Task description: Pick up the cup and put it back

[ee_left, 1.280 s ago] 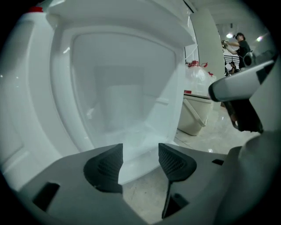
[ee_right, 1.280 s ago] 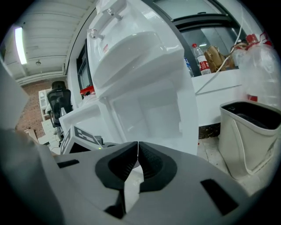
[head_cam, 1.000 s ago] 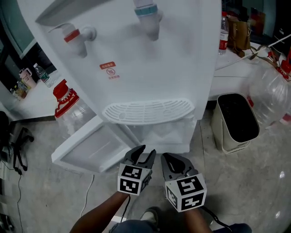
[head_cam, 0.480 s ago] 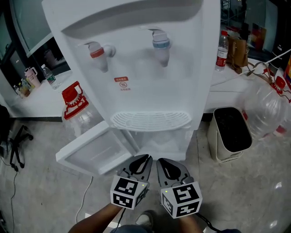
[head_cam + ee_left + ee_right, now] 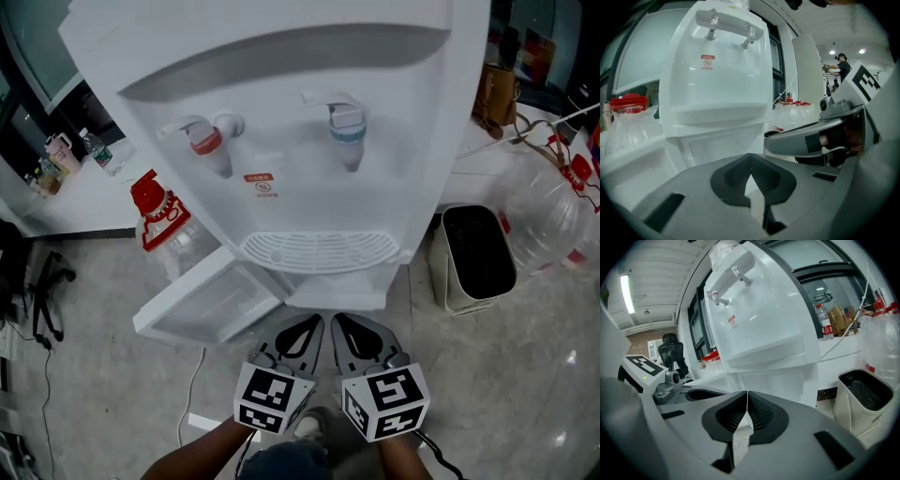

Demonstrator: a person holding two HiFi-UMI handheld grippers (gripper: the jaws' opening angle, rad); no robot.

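Note:
No cup shows in any view. A white water dispenser point(image 5: 309, 141) stands in front of me, with a red tap point(image 5: 208, 142), a blue tap point(image 5: 347, 127) and a slotted drip tray point(image 5: 319, 251). My left gripper point(image 5: 313, 322) and right gripper point(image 5: 339, 321) are held side by side just below the tray, pointing at the dispenser's lower cabinet. The left gripper point(image 5: 750, 157) has just been closing and is now shut, with nothing between its fingers. The right gripper point(image 5: 747, 393) is shut and empty too.
The dispenser's lower door point(image 5: 211, 300) hangs open to the left. A water jug with a red cap point(image 5: 159, 211) stands left of the dispenser. A beige bin point(image 5: 476, 253) and a large clear bottle point(image 5: 562, 216) are on the right.
The left gripper's jaws were apart a second ago and are now together. Both grippers have risen, and the dispenser's taps now sit lower in the head view.

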